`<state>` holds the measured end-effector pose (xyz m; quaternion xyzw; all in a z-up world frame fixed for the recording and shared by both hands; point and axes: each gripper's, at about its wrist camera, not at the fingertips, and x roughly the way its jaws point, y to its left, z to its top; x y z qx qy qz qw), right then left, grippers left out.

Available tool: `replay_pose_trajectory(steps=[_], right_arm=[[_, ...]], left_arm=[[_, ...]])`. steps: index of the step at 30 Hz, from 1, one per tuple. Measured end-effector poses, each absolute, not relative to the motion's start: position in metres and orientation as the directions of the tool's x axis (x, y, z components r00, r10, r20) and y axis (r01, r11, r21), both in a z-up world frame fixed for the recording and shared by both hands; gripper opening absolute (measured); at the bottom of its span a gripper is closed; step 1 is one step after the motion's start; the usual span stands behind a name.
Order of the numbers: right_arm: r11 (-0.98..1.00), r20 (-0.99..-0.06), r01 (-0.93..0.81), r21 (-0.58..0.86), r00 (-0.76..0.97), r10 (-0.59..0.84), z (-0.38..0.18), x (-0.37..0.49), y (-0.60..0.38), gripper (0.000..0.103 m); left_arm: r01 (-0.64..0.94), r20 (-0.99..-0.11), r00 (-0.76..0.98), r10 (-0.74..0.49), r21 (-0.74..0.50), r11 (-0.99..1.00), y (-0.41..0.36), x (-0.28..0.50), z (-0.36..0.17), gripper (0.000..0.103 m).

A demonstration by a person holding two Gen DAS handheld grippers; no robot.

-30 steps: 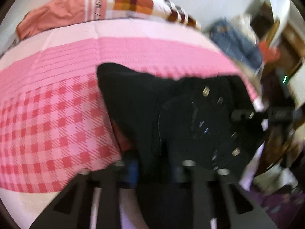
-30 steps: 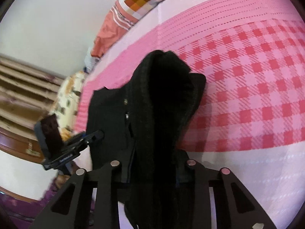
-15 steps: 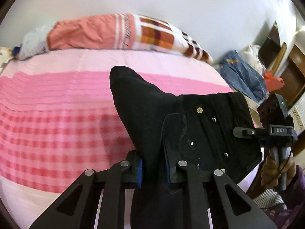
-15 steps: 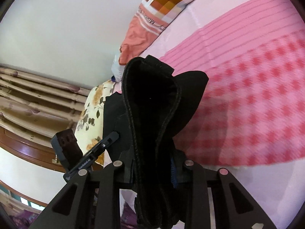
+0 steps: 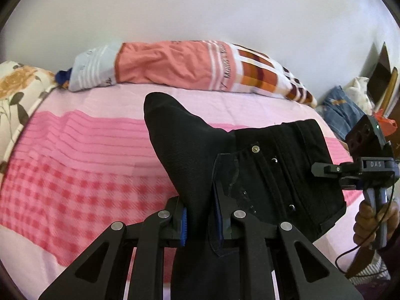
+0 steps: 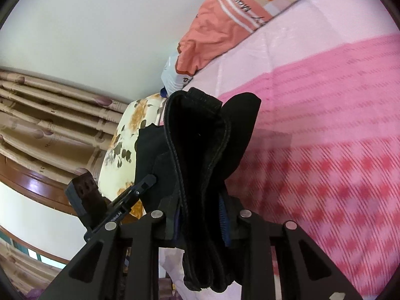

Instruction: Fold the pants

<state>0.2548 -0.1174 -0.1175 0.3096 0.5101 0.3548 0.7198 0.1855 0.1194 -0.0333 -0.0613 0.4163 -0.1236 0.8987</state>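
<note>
The black pants [image 5: 262, 172] hang in the air above the pink checked bed [image 5: 75, 175], held by both grippers. My left gripper [image 5: 200, 215] is shut on a bunched fold of the pants. The waistband with metal buttons spreads to the right toward my right gripper [image 5: 322, 168], held in a hand at the right edge. In the right wrist view, my right gripper [image 6: 200, 215] is shut on a thick bunch of the pants [image 6: 200, 155], which drape over its jaws. The left gripper [image 6: 147, 183] shows at the lower left.
An orange and checked pillow [image 5: 187, 67] lies along the head of the bed against the white wall. A floral cushion [image 6: 125, 145] sits at the bed's left side. Blue clothes [image 5: 342, 115] pile at the far right. Curtains [image 6: 50, 115] hang at the left.
Both grippers have risen and tilted up with the pants in them, so the wall and pillow now fill more of each view. The pants have lifted off the bed.
</note>
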Motion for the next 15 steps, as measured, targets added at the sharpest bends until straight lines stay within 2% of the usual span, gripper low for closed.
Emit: replay_pose_trajectory(steps=[15], right_arm=[[0.549, -0.511, -0.223, 0.806, 0.207, 0.834, -0.126, 0.332, -0.052, 0.024]], left_arm=[[0.09, -0.715, 0.679, -0.167, -0.145, 0.985, 0.184, 0.257, -0.033, 0.018]])
